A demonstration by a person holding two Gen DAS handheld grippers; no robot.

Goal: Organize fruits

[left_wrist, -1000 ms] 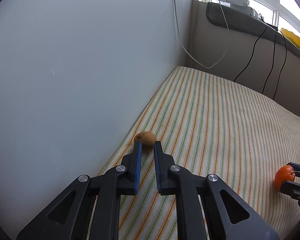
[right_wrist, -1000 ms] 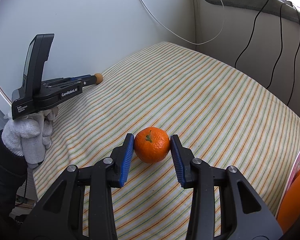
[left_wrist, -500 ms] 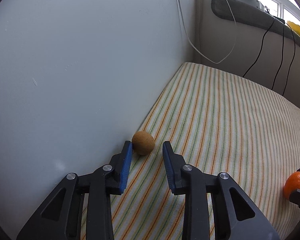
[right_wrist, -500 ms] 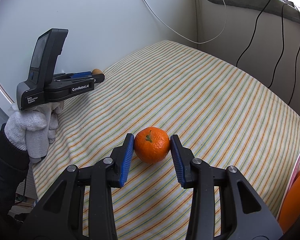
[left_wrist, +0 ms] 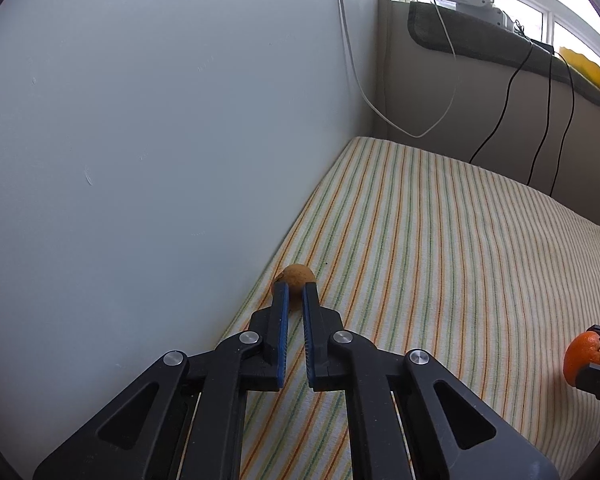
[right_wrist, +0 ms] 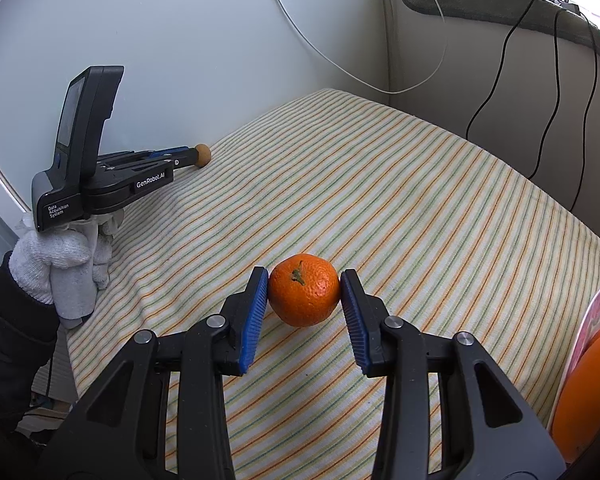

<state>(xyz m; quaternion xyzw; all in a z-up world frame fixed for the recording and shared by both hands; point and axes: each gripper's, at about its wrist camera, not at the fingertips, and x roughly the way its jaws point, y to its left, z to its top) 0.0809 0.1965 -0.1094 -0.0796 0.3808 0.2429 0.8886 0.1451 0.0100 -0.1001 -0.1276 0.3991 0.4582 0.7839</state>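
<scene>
A small round brown fruit point(left_wrist: 296, 275) lies on the striped cloth point(left_wrist: 440, 240) right beside the wall. My left gripper point(left_wrist: 294, 294) points at it with its jaws closing to a narrow slit. The fruit sits just past the blue fingertips point(left_wrist: 281, 300), touching them, not between the pads. The right wrist view shows the same fruit point(right_wrist: 202, 155) at the end of the left gripper point(right_wrist: 191, 156). My right gripper point(right_wrist: 304, 275) is shut on a mandarin point(right_wrist: 304, 296), stem up, low over the cloth. That mandarin point(left_wrist: 582, 358) also shows at the right edge of the left wrist view.
A pale wall point(left_wrist: 140, 160) runs along the left edge of the cloth. At the far right stands a pink-and-white plate point(right_wrist: 592, 308) with a large orange fruit point(right_wrist: 588, 392) on it. Cables point(right_wrist: 496, 80) hang down the back panel. A white-gloved hand point(right_wrist: 56, 264) holds the left gripper.
The left jaws widened around the brown fruit half a second ago and have narrowed again with the fruit at their tips. The right gripper and mandarin have not moved.
</scene>
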